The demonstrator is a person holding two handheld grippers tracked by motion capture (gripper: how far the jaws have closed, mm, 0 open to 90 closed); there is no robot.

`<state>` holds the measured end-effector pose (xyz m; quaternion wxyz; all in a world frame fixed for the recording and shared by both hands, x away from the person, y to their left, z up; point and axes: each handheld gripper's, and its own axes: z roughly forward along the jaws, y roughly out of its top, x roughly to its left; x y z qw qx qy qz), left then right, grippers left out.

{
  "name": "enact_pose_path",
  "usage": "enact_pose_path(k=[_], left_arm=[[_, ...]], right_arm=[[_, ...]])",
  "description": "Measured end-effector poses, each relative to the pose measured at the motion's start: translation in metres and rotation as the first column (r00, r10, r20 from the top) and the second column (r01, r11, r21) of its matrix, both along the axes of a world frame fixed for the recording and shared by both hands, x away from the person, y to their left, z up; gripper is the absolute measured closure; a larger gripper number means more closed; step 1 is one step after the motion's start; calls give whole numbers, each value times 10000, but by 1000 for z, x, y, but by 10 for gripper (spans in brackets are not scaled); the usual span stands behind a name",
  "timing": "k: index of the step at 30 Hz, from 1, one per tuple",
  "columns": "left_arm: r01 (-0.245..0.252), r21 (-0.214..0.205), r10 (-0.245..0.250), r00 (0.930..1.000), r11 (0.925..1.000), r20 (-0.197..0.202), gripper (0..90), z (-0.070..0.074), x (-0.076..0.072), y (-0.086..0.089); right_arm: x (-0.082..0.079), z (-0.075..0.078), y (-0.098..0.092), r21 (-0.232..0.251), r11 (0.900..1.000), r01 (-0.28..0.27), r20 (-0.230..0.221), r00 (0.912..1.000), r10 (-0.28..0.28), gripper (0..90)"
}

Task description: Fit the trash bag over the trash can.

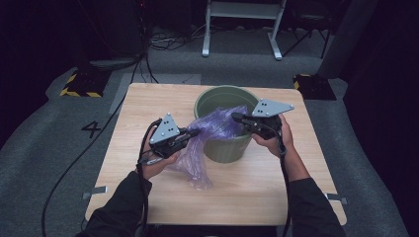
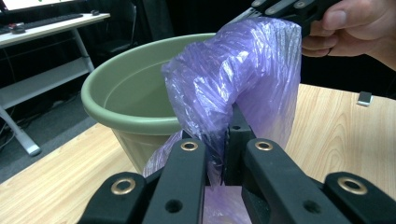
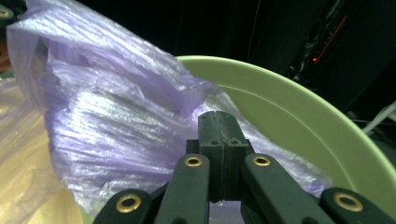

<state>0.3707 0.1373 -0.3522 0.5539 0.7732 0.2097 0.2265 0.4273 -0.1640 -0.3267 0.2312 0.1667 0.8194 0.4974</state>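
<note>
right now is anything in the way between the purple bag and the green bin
Nothing visible. The bag already drapes over the bin's near rim, pinched by the left hand-held gripper and the right hand-held gripper. The part of the bin's inside that shows looks empty.

The high view looks forward and down over the wooden table point(image 1: 148, 103) from the person's side. Each gripper view sits close behind its own jaws, facing the green pot point(image 2: 126, 109) and purple plastic bag point(image 3: 116, 121), which all three views share.
</note>
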Motion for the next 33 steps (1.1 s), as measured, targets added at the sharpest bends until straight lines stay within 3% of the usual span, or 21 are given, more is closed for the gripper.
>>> enact_pose_path(k=[1,3,4,6,7,9,10,12,14,16,17,20,27,33], left_arm=[[-29,-6,29,10000,10000,-21,884,1,0,-1],[-63,64,63,10000,10000,0,884,2,-1,-2],[-56,83,56,10000,10000,-6,884,2,0,-3],[-46,127,47,10000,9999,-23,884,3,0,-5],[-74,158,74,10000,9998,-22,884,4,0,-6],[-81,217,81,10000,9997,-26,884,5,0,-9],[-49,221,49,10000,9997,-15,883,6,0,-11],[-8,196,7,10000,9998,25,882,8,0,-13],[-30,158,29,10000,9999,26,873,8,-1,-15],[-19,152,19,10000,9999,53,867,9,-1,-16],[-7,137,6,10000,9999,35,863,9,-1,-16],[13,160,-15,9999,9999,103,839,10,-2,-17],[-191,-1,191,9998,9998,38,627,12,-2,-12],[37,43,-35,9989,10000,-467,461,13,-1,-7]], right_arm=[[0,0,-1,124,9999,-60,-39,10000,60,861],[-2,2,-2,448,9990,-67,-31,10000,68,692],[-4,5,-3,841,9957,-399,-146,9990,413,636],[-8,7,-4,1099,9902,-863,-297,9955,901,502],[-11,9,-1,1041,9884,-1105,-325,9929,1144,426],[-17,12,4,870,9854,-1462,-285,9884,1492,356],[-20,12,6,880,9815,-1700,-323,9843,1734,346],[-23,13,13,540,9833,-1736,-273,9841,1753,324],[-25,11,19,150,9841,-1767,-251,9839,1771,395],[-23,9,23,-166,9868,-1608,-292,9866,1603,593],[-22,8,23,-191,9883,-1512,-244,9883,1507,688],[-18,6,23,-219,9893,-1440,-253,9893,1435,846],[-12,5,22,-231,9970,-738,-131,9972,735,892],[-2,6,13,-66,9997,214,-196,9996,-215,891]])
